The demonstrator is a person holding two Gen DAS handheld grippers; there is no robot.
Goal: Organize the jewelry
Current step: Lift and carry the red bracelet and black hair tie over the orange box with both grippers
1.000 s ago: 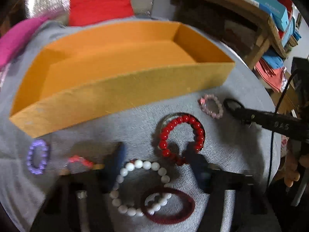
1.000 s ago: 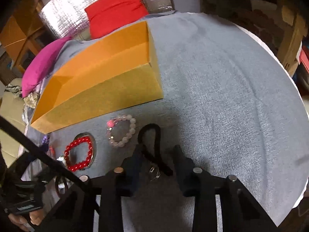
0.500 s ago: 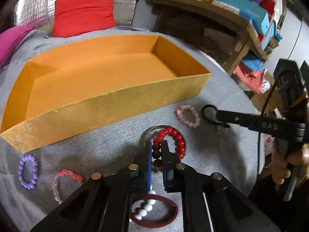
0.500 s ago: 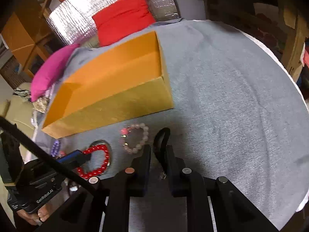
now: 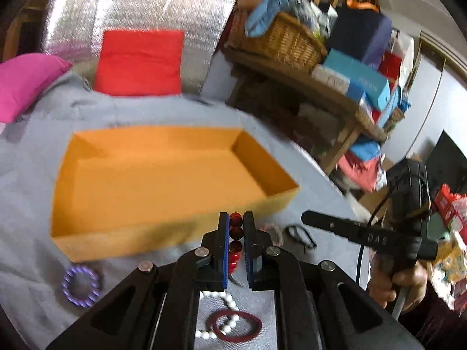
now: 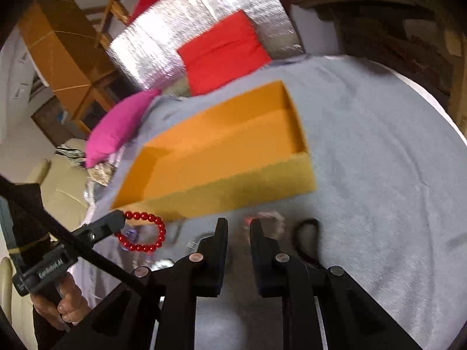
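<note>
My left gripper [image 5: 235,218] is shut on the red bead bracelet [image 5: 235,232] and holds it up in front of the near wall of the empty orange box [image 5: 163,175]. From the right wrist view the bracelet [image 6: 146,233] hangs from the left gripper [image 6: 118,218] beside the box [image 6: 221,157]. My right gripper [image 6: 238,224] is slightly open and empty, raised over a pale pink bracelet [image 6: 267,218]. The black hair tie [image 6: 306,233] lies on the cloth to its right; it also shows in the left wrist view [image 5: 300,234].
On the grey cloth [image 5: 29,268] lie a purple bead bracelet [image 5: 81,284], a white pearl bracelet [image 5: 227,318] and a dark red ring band [image 5: 233,326]. Red [image 5: 140,61] and pink [image 5: 26,81] cushions sit behind the box. A cluttered wooden shelf [image 5: 335,87] stands right.
My left gripper closed on the red bracelet and lifted it toward the box. My right gripper closed near the black hair tie, then rose with its jaws a little apart; the tie stays on the cloth.
</note>
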